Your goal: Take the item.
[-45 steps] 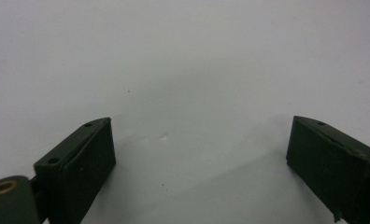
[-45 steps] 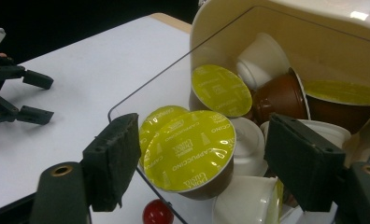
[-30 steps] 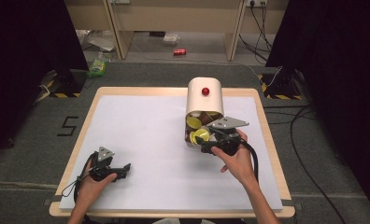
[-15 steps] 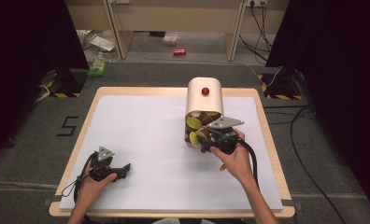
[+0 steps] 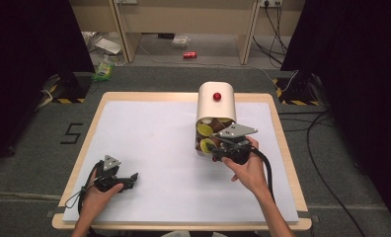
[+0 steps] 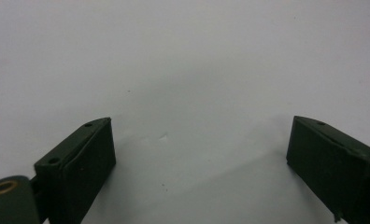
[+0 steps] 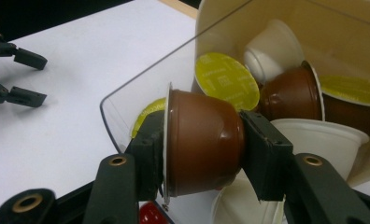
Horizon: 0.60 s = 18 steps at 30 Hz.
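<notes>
At the bin's (image 5: 216, 106) mouth, right gripper (image 7: 202, 154) has just been closing and now pinches a brown pod (image 7: 202, 142) end to end, axis crosswise; left gripper (image 5: 119, 178) idles spread, well apart.

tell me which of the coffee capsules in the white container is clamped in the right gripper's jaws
The brown plastic capsule lying on its side at the container's mouth: the right gripper is shut on it, pads on lid and base. The other brown and white capsules lie loose behind.

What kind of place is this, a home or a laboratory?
Probably a laboratory or recording room: a plain white-covered table, black curtains at both sides, and loose cables on the grey carpeted floor.
</notes>
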Motion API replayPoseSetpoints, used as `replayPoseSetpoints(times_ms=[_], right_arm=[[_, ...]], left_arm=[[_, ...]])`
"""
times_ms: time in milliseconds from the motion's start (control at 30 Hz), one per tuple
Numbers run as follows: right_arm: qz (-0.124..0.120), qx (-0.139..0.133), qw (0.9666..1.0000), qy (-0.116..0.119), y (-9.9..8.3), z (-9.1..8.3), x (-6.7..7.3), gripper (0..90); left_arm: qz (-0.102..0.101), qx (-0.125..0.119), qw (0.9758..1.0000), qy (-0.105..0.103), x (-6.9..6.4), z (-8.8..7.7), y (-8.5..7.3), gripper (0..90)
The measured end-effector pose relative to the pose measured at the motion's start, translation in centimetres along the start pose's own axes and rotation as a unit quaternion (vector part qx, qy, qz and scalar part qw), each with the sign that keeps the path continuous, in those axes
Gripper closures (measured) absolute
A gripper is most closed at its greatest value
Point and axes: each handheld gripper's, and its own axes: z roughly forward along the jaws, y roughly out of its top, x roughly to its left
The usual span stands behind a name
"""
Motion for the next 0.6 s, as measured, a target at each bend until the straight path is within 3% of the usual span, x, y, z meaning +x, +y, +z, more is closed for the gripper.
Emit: replayPoseSetpoints(times_ms=[367, 600], right_arm=[[0.009, -0.026, 0.9996, -0.009, 0.3, -2.1, -1.0, 53.9], [0.022, -0.05, 0.9982, -0.025, -0.4, -5.0, -2.6, 53.8]], left_arm=[[0.0, 0.0, 1.0, -0.001, 0.0, 0.0, 0.0, 7.6], [0.0, -0.001, 1.0, -0.001, 0.0, 0.0, 0.0, 7.6]])
